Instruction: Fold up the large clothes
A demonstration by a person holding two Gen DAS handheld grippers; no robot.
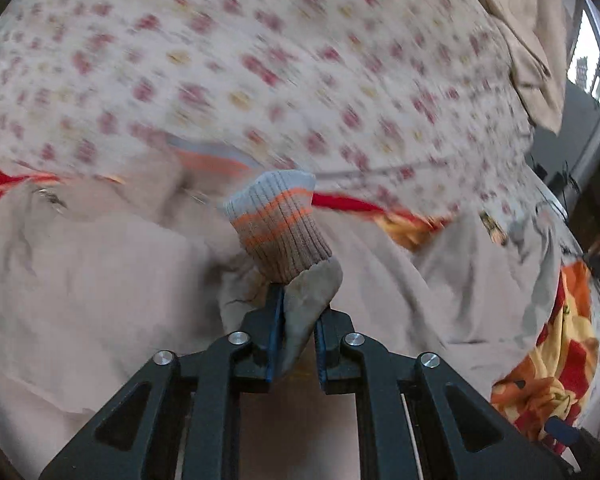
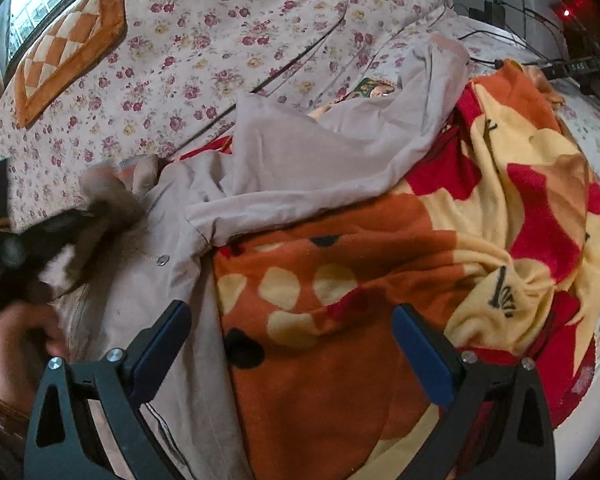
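The left gripper (image 1: 296, 300) had its blue-padded jaws closed on a fold of the beige jacket (image 1: 100, 272), pinching the sleeve end just behind the ribbed cuff (image 1: 278, 224). That cuff, banded in pale grey, orange and brown, stood up past the fingertips, tilted a little to the left, while the rest of the garment spread out beneath and to either side of the tool. Most of the left wrist view was smeared by motion blur, so the floral bedsheet (image 1: 260, 72) beyond the cuff showed only as streaked red and yellow blots. In the right wrist view the right gripper (image 2: 292, 320) hung with its jaws spread wide and nothing between them, hovering over the orange, red and yellow blanket (image 2: 480, 216). The jacket (image 2: 300, 168) lay crumpled ahead and to the left of that gripper, draped partly over the blanket's upper edge and partly over the floral bedsheet (image 2: 204, 40), with its snap-buttoned front edge running down just beside the left finger (image 2: 160, 340). A checked orange cushion (image 2: 68, 56) sat on the sheet at the far left, well apart from the garment. Black cables (image 2: 500, 32) trailed across the far right corner of the bed.
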